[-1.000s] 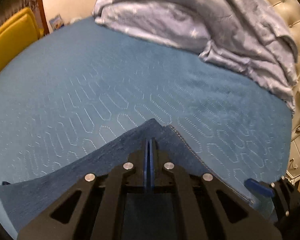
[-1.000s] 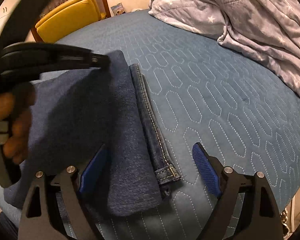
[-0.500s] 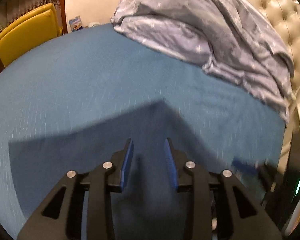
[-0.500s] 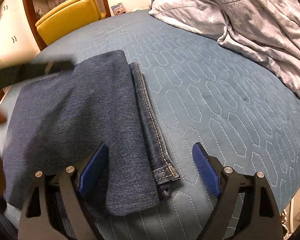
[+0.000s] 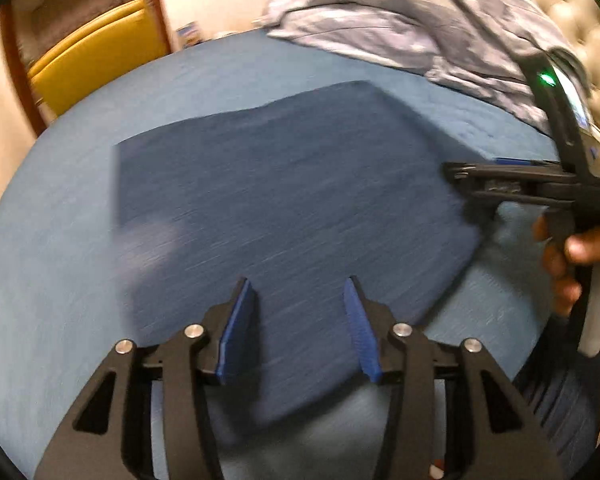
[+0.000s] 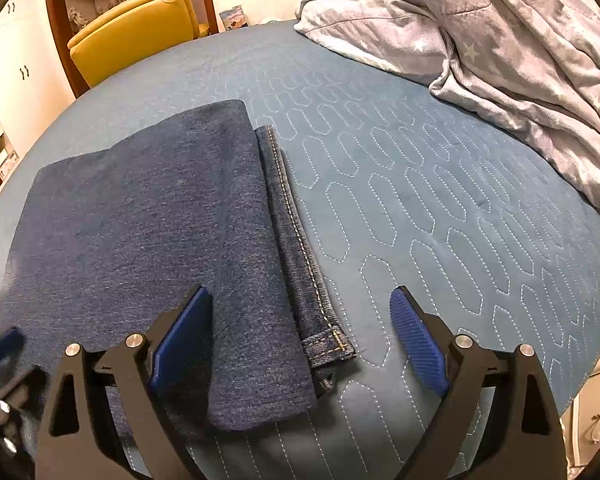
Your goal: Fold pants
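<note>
Blue quilted bed [image 6: 440, 208] bears folded pants [image 6: 148, 240] beneath both parted grippers.

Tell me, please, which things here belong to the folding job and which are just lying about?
Job: pants, left gripper, right gripper, both open over the pants.
Lying about: duvet, yellow chair, bedspread.

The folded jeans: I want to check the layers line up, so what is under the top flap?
Under the top flap of the folded jeans a lower layer's stitched hem sticks out along the right edge, on the blue quilted bedspread. The rest underneath is covered.
</note>
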